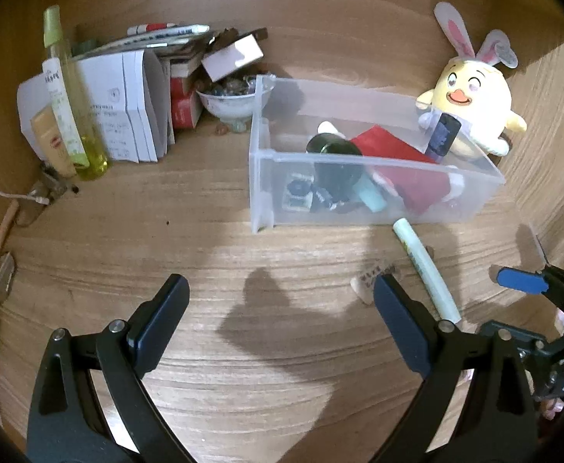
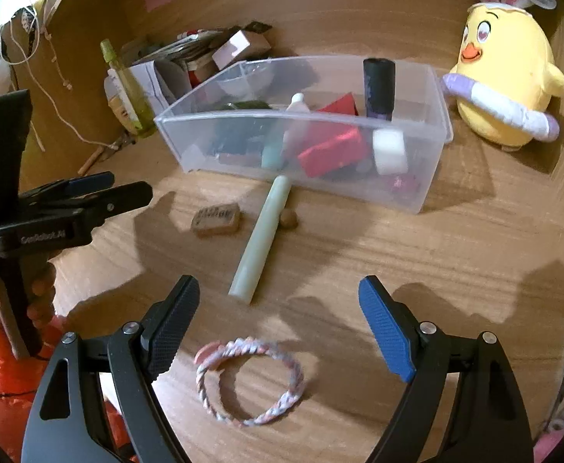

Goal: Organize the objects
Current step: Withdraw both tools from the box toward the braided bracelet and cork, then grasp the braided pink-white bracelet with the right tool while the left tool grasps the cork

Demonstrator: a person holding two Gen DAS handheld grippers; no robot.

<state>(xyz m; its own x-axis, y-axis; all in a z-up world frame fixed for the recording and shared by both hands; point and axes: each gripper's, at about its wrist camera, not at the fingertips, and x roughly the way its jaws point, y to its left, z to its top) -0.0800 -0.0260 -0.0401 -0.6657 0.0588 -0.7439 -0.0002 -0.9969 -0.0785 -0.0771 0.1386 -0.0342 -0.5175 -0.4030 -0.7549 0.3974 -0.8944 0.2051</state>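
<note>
Two grippers over a wooden desk, both released and grasping nothing: left gripper (image 1: 282,305) spread above bare wood, right gripper (image 2: 278,308) spread with a braided bracelet (image 2: 250,380) lying flat between and just below its tips, untouched. Clear bin (image 2: 434,88) sits beyond, already holding a red box (image 2: 330,146), a dark bottle (image 2: 378,88), a white block (image 2: 389,151) and other small items. Loose on the desk, still unsorted: bracelet; pale green tube (image 2: 262,239), one end touching the bin's front wall; small brown block (image 2: 216,219) just left of the tube; small brown nut-like item (image 2: 288,218) beside it. Plush chick (image 2: 509,65) stands right of the bin; papers, bowl and spray bottle (image 1: 65,96) are stacked left, well apart. Risks, judged: bracelet is thin, limp and flat, so the pads may scrape wood and close over it without purchase, or pinch one strand and let it slip. Reaching for the tube may roll it, or nudge the nut away.
</note>
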